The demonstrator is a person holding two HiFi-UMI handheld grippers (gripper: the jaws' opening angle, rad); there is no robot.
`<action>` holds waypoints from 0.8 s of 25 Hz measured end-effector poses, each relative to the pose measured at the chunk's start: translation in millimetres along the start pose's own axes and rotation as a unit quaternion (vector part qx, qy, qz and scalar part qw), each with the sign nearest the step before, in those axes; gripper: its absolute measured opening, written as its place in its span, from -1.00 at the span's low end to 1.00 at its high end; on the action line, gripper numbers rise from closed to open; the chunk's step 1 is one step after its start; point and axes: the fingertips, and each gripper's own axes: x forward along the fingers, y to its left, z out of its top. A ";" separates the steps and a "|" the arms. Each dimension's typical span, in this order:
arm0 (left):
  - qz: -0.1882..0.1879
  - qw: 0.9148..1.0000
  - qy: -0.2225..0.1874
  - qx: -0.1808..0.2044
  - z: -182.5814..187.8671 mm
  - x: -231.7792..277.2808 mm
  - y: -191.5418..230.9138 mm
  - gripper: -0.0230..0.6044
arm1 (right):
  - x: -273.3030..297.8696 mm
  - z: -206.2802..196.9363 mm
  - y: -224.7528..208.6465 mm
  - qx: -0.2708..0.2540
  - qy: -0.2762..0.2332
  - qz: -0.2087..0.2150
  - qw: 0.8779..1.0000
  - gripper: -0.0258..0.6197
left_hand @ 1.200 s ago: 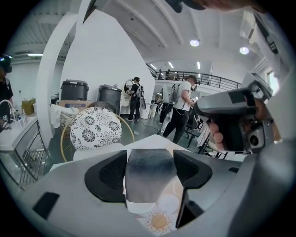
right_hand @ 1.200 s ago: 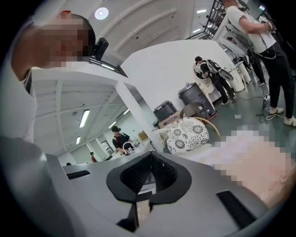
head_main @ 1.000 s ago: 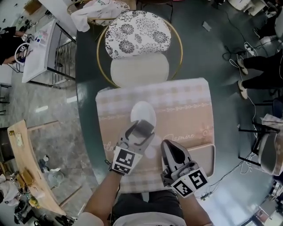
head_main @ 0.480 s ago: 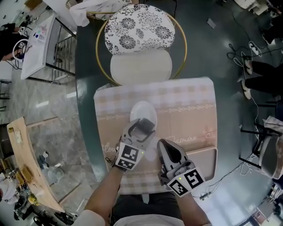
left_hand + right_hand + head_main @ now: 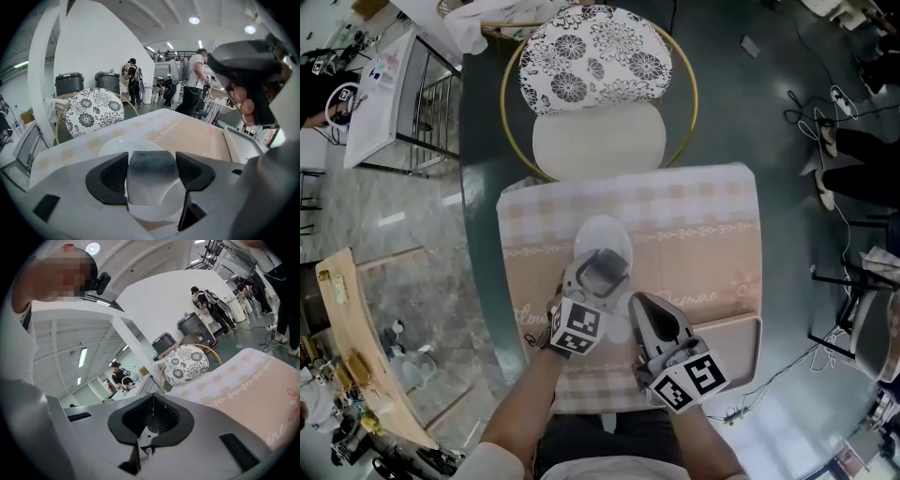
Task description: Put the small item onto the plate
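My left gripper (image 5: 598, 273) is shut on the small item (image 5: 599, 271), a stubby piece with a grey top and a white base. It hovers at the near rim of the white plate (image 5: 602, 236) in the middle of the table. In the left gripper view the small item (image 5: 151, 178) fills the gap between the dark pads, and the plate (image 5: 116, 146) lies just beyond it. My right gripper (image 5: 660, 322) is off to the right of the left one, shut and holding nothing. In the right gripper view, the right gripper (image 5: 152, 405) has its pads pressed together.
A pink checked cloth (image 5: 698, 234) covers the table. A cream tray (image 5: 737, 339) sits at the near right corner. A round chair with a flowered back (image 5: 598, 54) stands at the far side. Several people (image 5: 193, 77) stand in the background.
My left gripper has carried the small item a little forward, onto the plate's near rim. The right gripper has drifted slightly left and stays shut.
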 end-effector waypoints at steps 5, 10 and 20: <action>0.007 1.000 0.011 0.021 -3.6 5.5 -0.9 0.06 | -1.6 2.0 -1.6 0.001 0.000 0.000 1.000 -0.87; 0.020 0.999 0.011 0.023 -3.4 5.8 2.0 0.06 | -3.9 7.3 2.3 0.000 0.000 0.006 1.000 -0.87; 0.035 0.999 -0.008 0.014 16.2 -25.6 9.8 0.05 | -9.4 21.3 23.8 -0.014 -0.004 0.022 1.000 -0.87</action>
